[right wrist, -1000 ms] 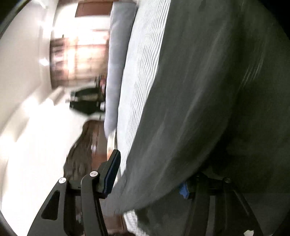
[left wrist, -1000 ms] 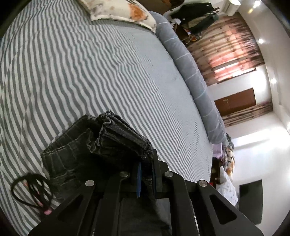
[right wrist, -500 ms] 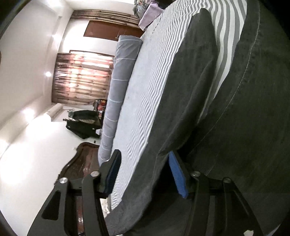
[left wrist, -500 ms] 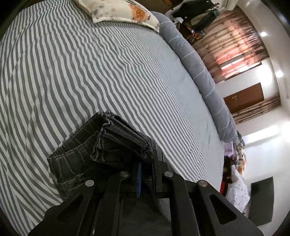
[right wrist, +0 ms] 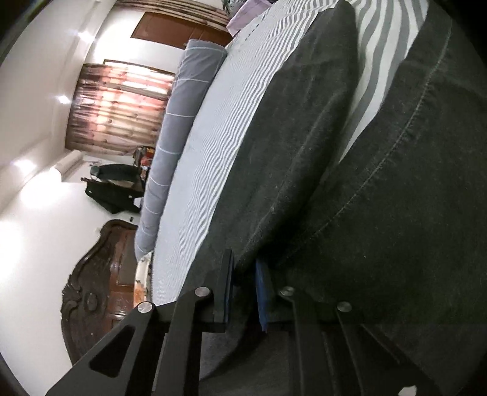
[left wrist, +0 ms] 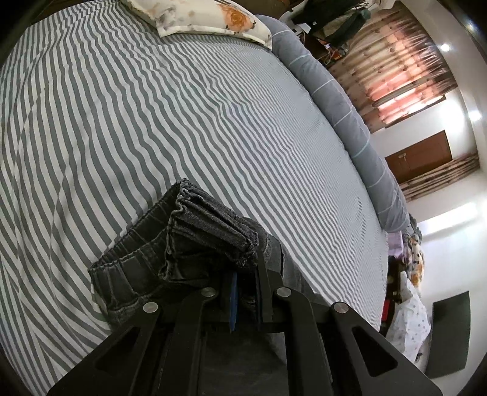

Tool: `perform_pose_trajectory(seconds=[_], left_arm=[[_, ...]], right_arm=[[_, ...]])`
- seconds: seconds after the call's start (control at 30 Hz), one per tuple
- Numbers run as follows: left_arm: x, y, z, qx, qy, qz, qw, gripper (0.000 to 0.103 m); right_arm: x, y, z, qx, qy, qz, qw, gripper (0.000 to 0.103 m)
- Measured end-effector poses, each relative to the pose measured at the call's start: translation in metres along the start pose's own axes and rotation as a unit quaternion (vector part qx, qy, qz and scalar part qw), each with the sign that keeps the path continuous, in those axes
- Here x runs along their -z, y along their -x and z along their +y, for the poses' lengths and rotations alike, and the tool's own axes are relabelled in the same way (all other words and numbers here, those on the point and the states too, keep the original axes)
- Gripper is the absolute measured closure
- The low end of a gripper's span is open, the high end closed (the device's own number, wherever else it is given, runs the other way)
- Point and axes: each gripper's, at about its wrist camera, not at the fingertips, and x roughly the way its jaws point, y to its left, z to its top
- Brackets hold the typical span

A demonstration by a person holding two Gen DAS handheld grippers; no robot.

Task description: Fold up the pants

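Dark grey denim pants point(left wrist: 194, 231) lie on the striped bed. In the left wrist view their stacked leg hems are bunched over the waistband, and my left gripper point(left wrist: 245, 274) is shut on those hems. In the right wrist view the pants point(right wrist: 304, 137) fill the right half as two folded leg panels. My right gripper point(right wrist: 245, 274) sits at the near edge of the left panel. Its jaws are closing, with a fold of denim between the blue pads point(right wrist: 261, 286), which press on it.
The grey-and-white striped sheet point(left wrist: 152, 106) spreads beyond the pants. A floral pillow point(left wrist: 213, 15) lies at the head and a long grey bolster point(left wrist: 350, 106) runs along the far side. A carved wooden headboard point(right wrist: 100, 274) and curtains point(right wrist: 115, 100) stand past the bed.
The right jaws have narrowed from wide apart onto the fold of a pant leg, and that view has sharpened. The left grip on the hems is unchanged; a black cord has left its view.
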Motion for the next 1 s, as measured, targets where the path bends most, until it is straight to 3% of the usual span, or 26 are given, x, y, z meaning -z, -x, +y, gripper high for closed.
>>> perform_pose_trajectory(seconds=[0.3, 0.47, 0.63, 0.73, 0.87, 1.0], left_arm=[[0.0, -0.003, 0.001, -0.005, -0.001, 0.002, 1.0, 0.094], [-0.001, -0.003, 0.0, -0.006, -0.004, 0.003, 1.0, 0.094], [-0.003, 0.002, -0.007, -0.001, -0.015, 0.001, 0.9999, 0.094], [-0.004, 0.005, -0.011, 0.003, -0.017, 0.001, 0.9998, 0.094], [-0.007, 0.007, -0.012, 0.001, -0.02, 0.002, 0.9998, 0.094], [-0.009, 0.006, -0.008, -0.002, -0.016, 0.004, 0.9999, 0.094]], right_arm=[[0.027, 0.015, -0.017, 0.005, -0.036, 0.027, 0.999, 0.078], [0.069, 0.011, -0.023, -0.021, -0.062, 0.084, 0.994, 0.078], [0.082, -0.007, -0.017, -0.043, -0.059, 0.109, 0.991, 0.078], [0.08, -0.018, -0.017, -0.058, -0.072, 0.107, 0.99, 0.078], [0.064, -0.021, -0.022, -0.065, -0.074, 0.08, 0.992, 0.088], [0.046, -0.014, -0.023, -0.071, -0.081, 0.051, 0.993, 0.09]])
